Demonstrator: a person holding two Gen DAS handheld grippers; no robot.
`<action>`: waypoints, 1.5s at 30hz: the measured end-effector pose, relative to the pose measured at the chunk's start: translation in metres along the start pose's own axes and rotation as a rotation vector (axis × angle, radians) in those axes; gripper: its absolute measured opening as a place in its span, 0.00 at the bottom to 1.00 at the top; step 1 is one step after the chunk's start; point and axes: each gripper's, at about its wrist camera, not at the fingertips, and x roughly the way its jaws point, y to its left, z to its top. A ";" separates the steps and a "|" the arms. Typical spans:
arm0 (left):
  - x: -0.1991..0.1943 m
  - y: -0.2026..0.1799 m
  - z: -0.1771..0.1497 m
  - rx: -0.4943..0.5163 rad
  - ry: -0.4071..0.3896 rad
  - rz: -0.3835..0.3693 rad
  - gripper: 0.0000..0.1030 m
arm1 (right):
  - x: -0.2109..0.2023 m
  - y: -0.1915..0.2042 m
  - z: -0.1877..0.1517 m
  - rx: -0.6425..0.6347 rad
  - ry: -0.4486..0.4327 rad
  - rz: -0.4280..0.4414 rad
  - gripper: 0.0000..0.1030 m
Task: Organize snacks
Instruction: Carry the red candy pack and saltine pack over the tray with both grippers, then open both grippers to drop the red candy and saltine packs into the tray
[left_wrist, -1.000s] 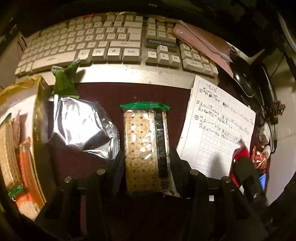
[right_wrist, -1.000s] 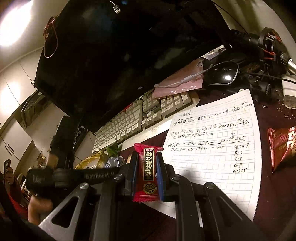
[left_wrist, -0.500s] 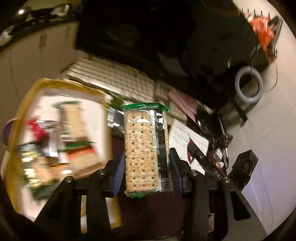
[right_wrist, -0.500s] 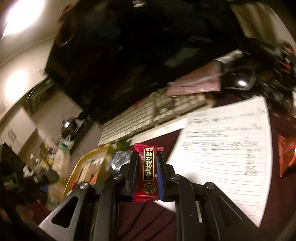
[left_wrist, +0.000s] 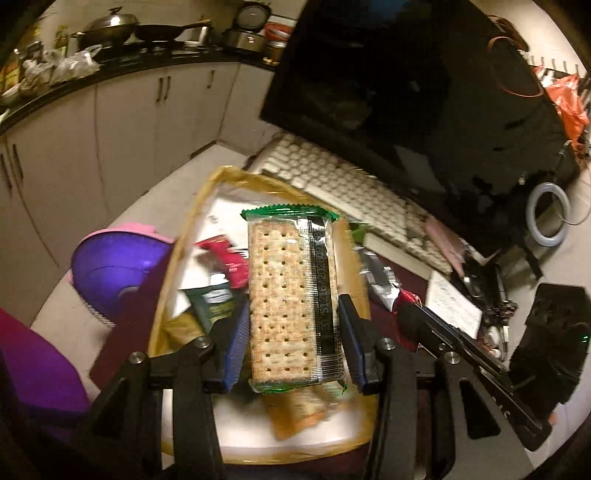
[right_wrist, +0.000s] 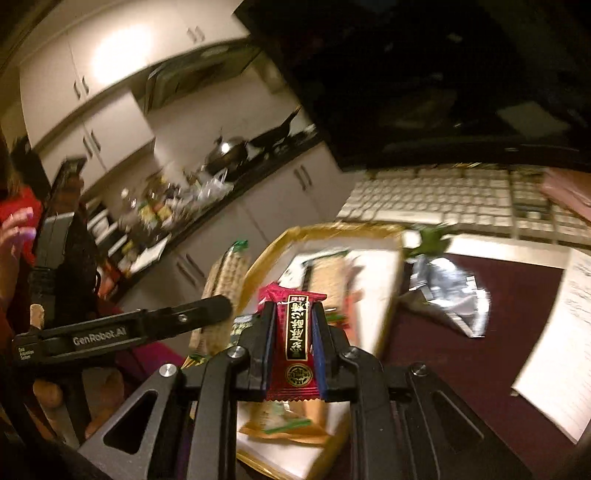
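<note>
The cracker pack (left_wrist: 293, 295) stood upright in the left gripper (left_wrist: 291, 332), pinched between its blue pads, directly above the gold-rimmed tray (left_wrist: 184, 236) at the desk's edge. The red candy packet (right_wrist: 293, 332) was clamped in the tightly closed right gripper (right_wrist: 293, 347), also over the tray (right_wrist: 384, 230). The step looked like delivery: each hand needed to lower and release one snack among those already lying there. I counted two carried snacks, one tray, one silver foil bag (right_wrist: 447, 295) left on the desk beside it; the blurred snacks in the tray numbered at least four
</note>
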 end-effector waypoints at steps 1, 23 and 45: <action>0.001 0.004 -0.001 -0.002 0.004 0.006 0.46 | 0.006 0.003 -0.001 -0.008 0.014 -0.004 0.16; 0.008 0.018 -0.008 -0.005 -0.007 0.055 0.61 | 0.023 0.001 -0.007 0.028 0.051 -0.029 0.32; 0.007 -0.051 -0.004 0.113 -0.037 -0.058 0.76 | -0.027 -0.127 0.013 0.270 0.061 -0.147 0.47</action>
